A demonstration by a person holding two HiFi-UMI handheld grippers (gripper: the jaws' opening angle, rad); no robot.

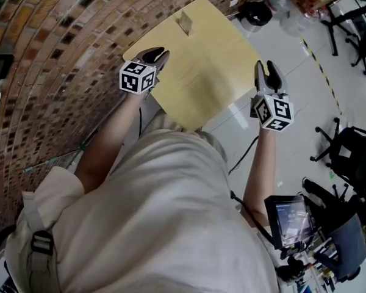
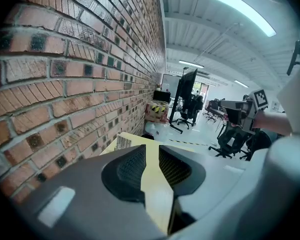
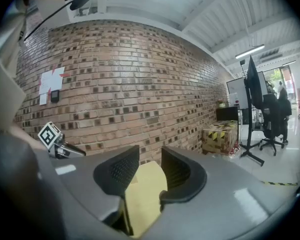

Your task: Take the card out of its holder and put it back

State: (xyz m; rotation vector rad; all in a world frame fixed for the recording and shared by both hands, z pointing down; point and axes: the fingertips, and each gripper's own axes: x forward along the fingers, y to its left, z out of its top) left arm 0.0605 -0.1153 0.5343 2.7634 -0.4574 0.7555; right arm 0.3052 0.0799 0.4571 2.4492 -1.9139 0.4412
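- Brick wall (image 1: 61, 35) close along the outer side of the left claw (image 1: 157, 55); pale tiled floor (image 1: 293, 54) beneath and beyond the right claw (image 1: 268, 69).
- Nearest, behind both claws: a light shirt (image 1: 165, 218), with a bare forearm reaching forward to each marker cube.
- Behind the right claw, down by that elbow: a small dark screen (image 1: 291, 220). Out to its right, a black office chair (image 1: 351, 154).
- Left claw: poised over the near left corner of a pale yellow wooden table (image 1: 207, 72). Jaws parted by only a narrow slot. Grips nothing, just tabletop showing through the gap.
- Right claw: roughly level with the left one, off the table's right edge and above the floor. Jaws somewhat wider apart. Also empty, with only a corner of the table visible between and below them.
- Claws well apart from each other, the table's near end lying between them.
- Card (image 1: 184, 23): upright near the table's far end, ahead of the left claw and slightly toward the right claw's side. Well clear of both, touched by neither. Striped print on its face in the left gripper view. Holder too small to make out separately.
- Farther on, past the table's far end: a cardboard box with yellow-and-black tape (image 3: 220, 133) against the wall.
- Beyond the box: a tall black monitor stand (image 2: 187, 91) and more office chairs on the open floor.
- On the brick beyond the left claw, in the right gripper view: white sheets of paper (image 3: 51, 81).
- Farthest and overhead: long ceiling light strips (image 2: 240, 6).
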